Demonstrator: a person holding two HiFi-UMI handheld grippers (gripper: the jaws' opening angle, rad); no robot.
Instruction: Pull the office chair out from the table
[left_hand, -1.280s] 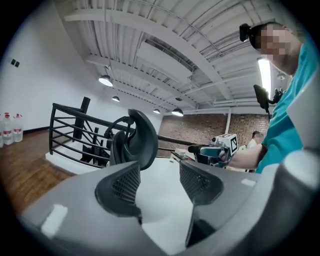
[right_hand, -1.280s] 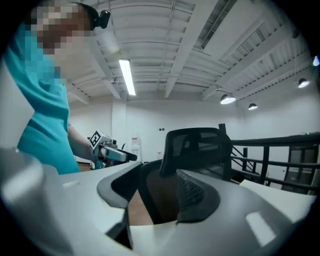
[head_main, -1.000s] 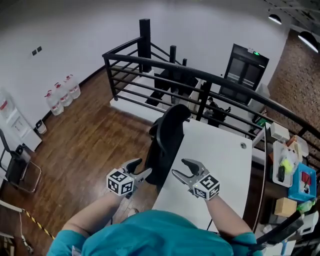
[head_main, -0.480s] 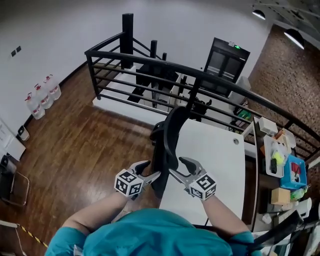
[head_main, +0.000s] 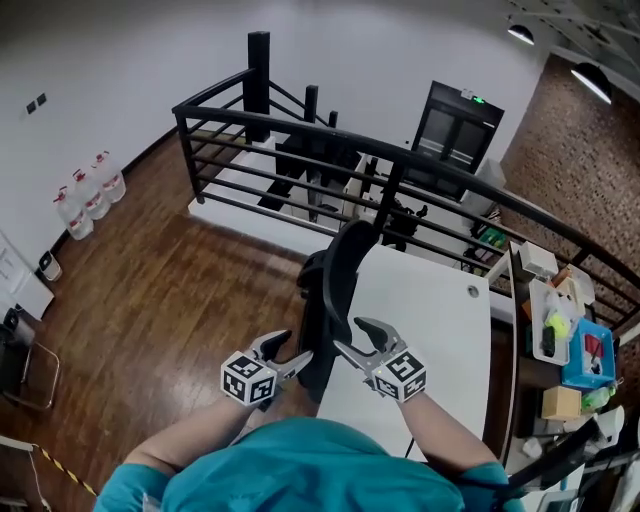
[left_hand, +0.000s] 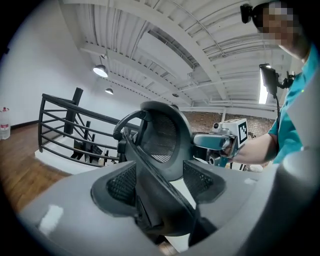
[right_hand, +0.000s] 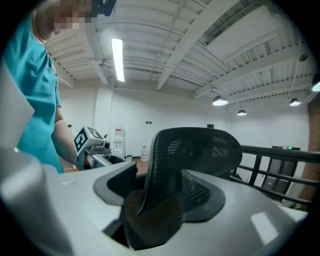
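Wood flooring covers an upper level bounded by a black railing. A white table stands lengthwise ahead of the person. The office chair, black with a mesh back, stands against the table's left long edge. Its backrest rises above the tabletop.

**Gripper state**
- The left gripper is at the left side of the backrest. Its jaws have just been opening and now stand wide apart. In the left gripper view, the backrest frame sits in the gap between them, and neither pad appears to press on it.
- The right gripper is at the right side of the backrest, above the table edge. In the right gripper view, its jaws are spread and the backrest rim stands between them, apparently unclamped.
- Each gripper is visible in the other's view, across the backrest, so the two bracket it from opposite sides.

**Step in hand**
Judged from this position, the step is pre-grasp alignment. The chair is not yet pulled out.

**Next move**
1. Close both sets of jaws firmly on the backrest rim, probably at equal height.
2. Draw the chair away from the table toward the open floor, keeping both hands level so that the casters roll without twisting the back.
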